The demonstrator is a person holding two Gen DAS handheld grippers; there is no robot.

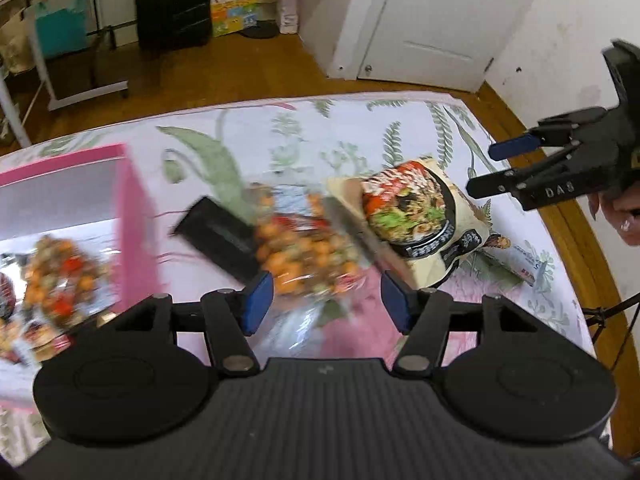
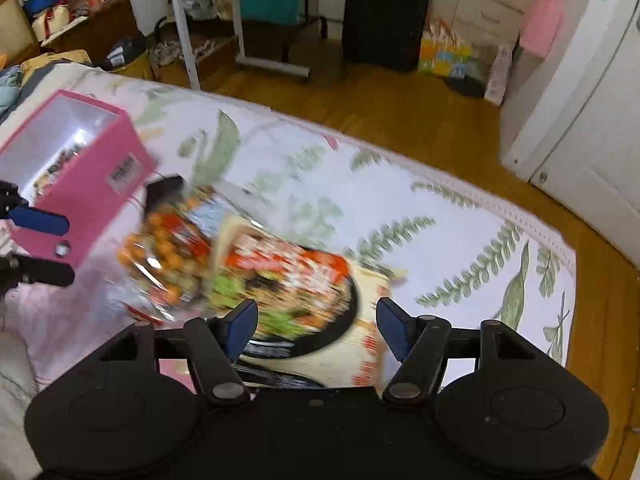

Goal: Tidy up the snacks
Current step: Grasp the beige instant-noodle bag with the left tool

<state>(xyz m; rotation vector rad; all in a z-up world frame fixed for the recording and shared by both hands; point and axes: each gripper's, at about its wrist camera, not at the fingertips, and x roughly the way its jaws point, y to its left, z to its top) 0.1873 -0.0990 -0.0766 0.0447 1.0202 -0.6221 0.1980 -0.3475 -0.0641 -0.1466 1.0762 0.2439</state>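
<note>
A clear bag of orange and green snacks (image 1: 304, 252) lies on the floral tablecloth, just ahead of my open left gripper (image 1: 326, 304). A cream noodle packet (image 1: 420, 216) with a black bowl picture lies to its right, partly over it. A pink box (image 1: 136, 216) at the left holds several snack packs (image 1: 52, 276). My right gripper (image 1: 484, 170) is open in the air at the right. In the right wrist view my right gripper (image 2: 318, 330) hovers over the noodle packet (image 2: 304, 280), with the snack bag (image 2: 168, 256) and the pink box (image 2: 96, 196) to the left. My left gripper (image 2: 64, 244) shows at the left edge.
A black flat object (image 1: 220, 236) lies beside the snack bag, near the pink box. A thin flat packet (image 1: 516, 260) sticks out from under the noodle packet. The table's rounded edge (image 1: 576, 216) runs along the right, with wooden floor, a white door and a black suitcase (image 2: 384, 12) beyond.
</note>
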